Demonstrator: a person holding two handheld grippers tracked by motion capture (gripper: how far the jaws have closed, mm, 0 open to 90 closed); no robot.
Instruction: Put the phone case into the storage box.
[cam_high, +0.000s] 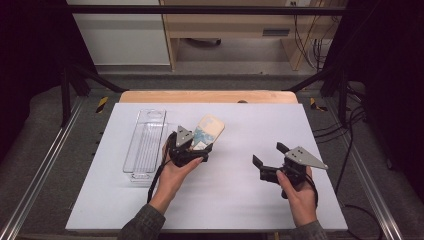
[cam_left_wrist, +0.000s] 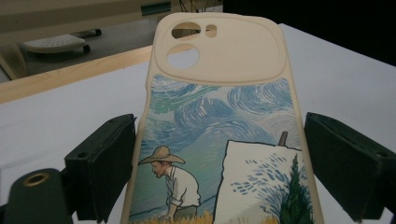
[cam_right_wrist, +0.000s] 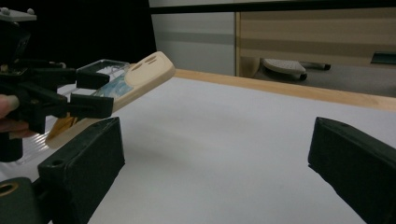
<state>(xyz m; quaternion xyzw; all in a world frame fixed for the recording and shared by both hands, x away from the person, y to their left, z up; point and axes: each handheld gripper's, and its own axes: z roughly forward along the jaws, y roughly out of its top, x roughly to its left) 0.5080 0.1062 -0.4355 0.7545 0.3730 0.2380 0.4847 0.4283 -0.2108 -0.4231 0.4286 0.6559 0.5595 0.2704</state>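
No legible text, labels, brands or numbers. Phone case (cam_left_wrist: 224, 140) carries a painted picture only, no lettering.

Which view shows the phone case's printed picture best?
The left gripper view: the phone case lies between that gripper's jaws, its painted figure and camera cutouts plain. The high view shows the case small, partly behind the left gripper. The right gripper view shows it edge-on, print barely visible.

A clear, seemingly empty plastic bin (cam_high: 145, 145) lies on the white table (cam_high: 250, 195).
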